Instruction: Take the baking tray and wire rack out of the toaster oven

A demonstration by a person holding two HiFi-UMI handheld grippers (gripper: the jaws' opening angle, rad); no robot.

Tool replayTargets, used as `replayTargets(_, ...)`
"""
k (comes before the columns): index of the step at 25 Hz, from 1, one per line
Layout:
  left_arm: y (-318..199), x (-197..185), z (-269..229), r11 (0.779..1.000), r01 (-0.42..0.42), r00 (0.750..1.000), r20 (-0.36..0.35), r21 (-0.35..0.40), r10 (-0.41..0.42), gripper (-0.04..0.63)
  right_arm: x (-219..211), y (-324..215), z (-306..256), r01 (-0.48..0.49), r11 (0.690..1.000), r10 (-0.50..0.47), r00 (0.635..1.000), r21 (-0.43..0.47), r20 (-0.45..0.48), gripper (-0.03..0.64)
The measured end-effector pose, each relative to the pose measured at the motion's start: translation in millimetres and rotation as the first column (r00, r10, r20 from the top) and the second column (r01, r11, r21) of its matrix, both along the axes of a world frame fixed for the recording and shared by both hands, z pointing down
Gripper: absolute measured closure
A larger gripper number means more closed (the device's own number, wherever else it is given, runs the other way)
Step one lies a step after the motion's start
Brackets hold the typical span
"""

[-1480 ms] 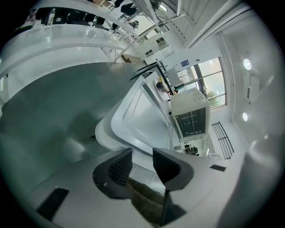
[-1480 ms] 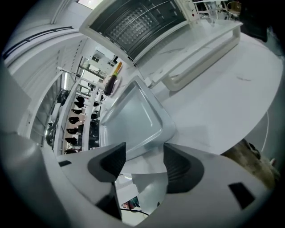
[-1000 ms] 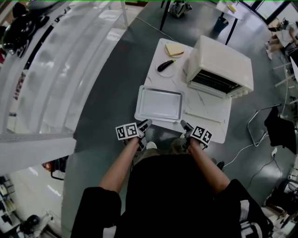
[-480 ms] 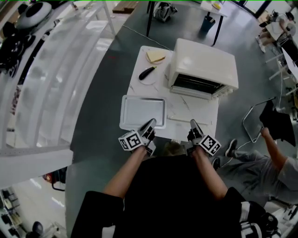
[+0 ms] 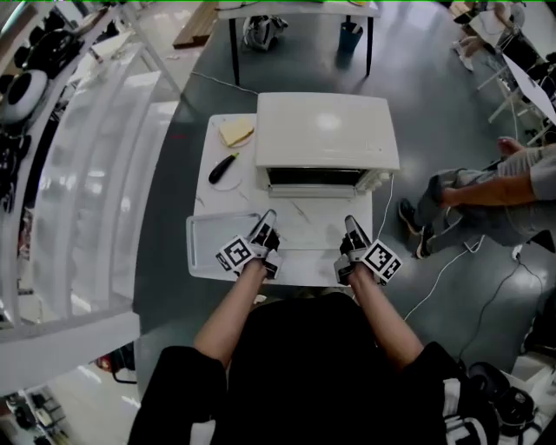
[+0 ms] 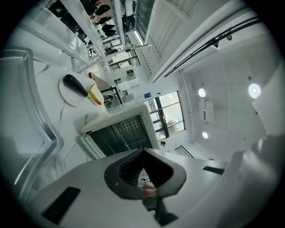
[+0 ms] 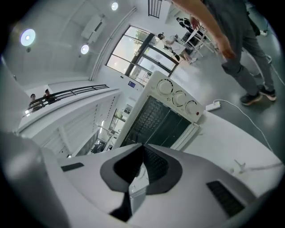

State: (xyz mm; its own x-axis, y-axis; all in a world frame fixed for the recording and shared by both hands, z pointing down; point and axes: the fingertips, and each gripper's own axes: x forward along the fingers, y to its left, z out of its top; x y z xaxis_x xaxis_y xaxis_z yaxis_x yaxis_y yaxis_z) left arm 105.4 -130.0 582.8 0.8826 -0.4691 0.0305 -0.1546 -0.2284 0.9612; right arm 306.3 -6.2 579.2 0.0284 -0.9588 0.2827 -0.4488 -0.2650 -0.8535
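The white toaster oven [image 5: 326, 130] stands at the back of the small white table [image 5: 300, 265] with its door folded down towards me. A wire rack [image 6: 129, 128] shows as a grid inside the dark opening, and the rack [image 7: 156, 118] is also in the right gripper view. The metal baking tray [image 5: 207, 245] lies empty on the table's left front. My left gripper [image 5: 268, 219] is shut and empty beside the tray's right edge. My right gripper [image 5: 350, 224] is shut and empty too. Both point at the oven front, a short way from it.
A plate [image 5: 228, 170] with a black-handled knife [image 5: 223, 165] and a slice of bread [image 5: 235, 131] sits left of the oven. A seated person [image 5: 486, 195] is close on the right, with a cable [image 5: 434, 278] on the floor. A dark table [image 5: 295, 13] stands behind.
Both grippers have come up from the table's near edge and forward over it towards the oven, and their jaws have closed. The tray now lies to the left of them.
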Motion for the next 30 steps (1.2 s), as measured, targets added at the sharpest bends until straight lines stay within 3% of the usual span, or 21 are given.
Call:
replayTargets(3, -21.4, 28.4, 13.1, 0.998, 0.059, 0.998, -0.027, -0.013, -0.059, 0.575, 33.3, -24.6, 8.3, 0.012, 1.000, -0.012, 1.000, 0.011, 0.024, 0.592)
replayTargets(6, -41.2, 41.1, 37.3, 0.991, 0.130, 0.988, 0.088, -0.035, -0.126, 0.574, 54.1, -46.2, 17.1, -0.005, 1.000, 0.004, 0.999, 0.010, 0.051, 0.591)
replayTargets(8, -50.6, 52.1, 46.1, 0.985, 0.158, 0.981, 0.122, -0.069, -0.149, 0.574, 60.0, -57.9, 25.2, -0.022, 1.000, 0.021, 0.997, 0.008, 0.076, 0.591)
replayTargets(10, -60.1, 64.3, 55.6, 0.981, 0.170, 0.981, 0.115, -0.095, -0.159, 0.574, 64.8, -68.2, 35.6, -0.043, 0.999, 0.042, 0.994, 0.006, 0.104, 0.577)
replayTargets(12, -70.9, 75.4, 66.4, 0.979, 0.172, 0.981, 0.110, -0.114, -0.160, 0.572, 70.9, -79.9, 46.0, -0.069, 0.998, 0.068, 0.988, 0.004, 0.139, 0.516)
replayTargets(15, -85.0, 86.2, 75.8, 0.979, 0.166, 0.981, 0.123, -0.119, -0.152, 0.569, 79.1, -96.5, 61.1, -0.106, 0.994, 0.107, 0.978, -0.015, 0.178, 0.511)
replayTargets(20, -101.8, 98.1, 79.7, 0.970, 0.201, 0.978, 0.085, -0.135, -0.191, 0.485, 93.5, -120.0, 71.8, -0.143, 0.990, 0.144, 0.972, -0.019, 0.186, 0.484)
replayTargets(30, -132.7, 107.6, 89.8, 0.950, 0.254, 0.967, 0.060, -0.180, -0.248, 0.462, 104.4, -147.5, 79.8, -0.230, 0.973, 0.227, 0.948, -0.016, 0.223, 0.472)
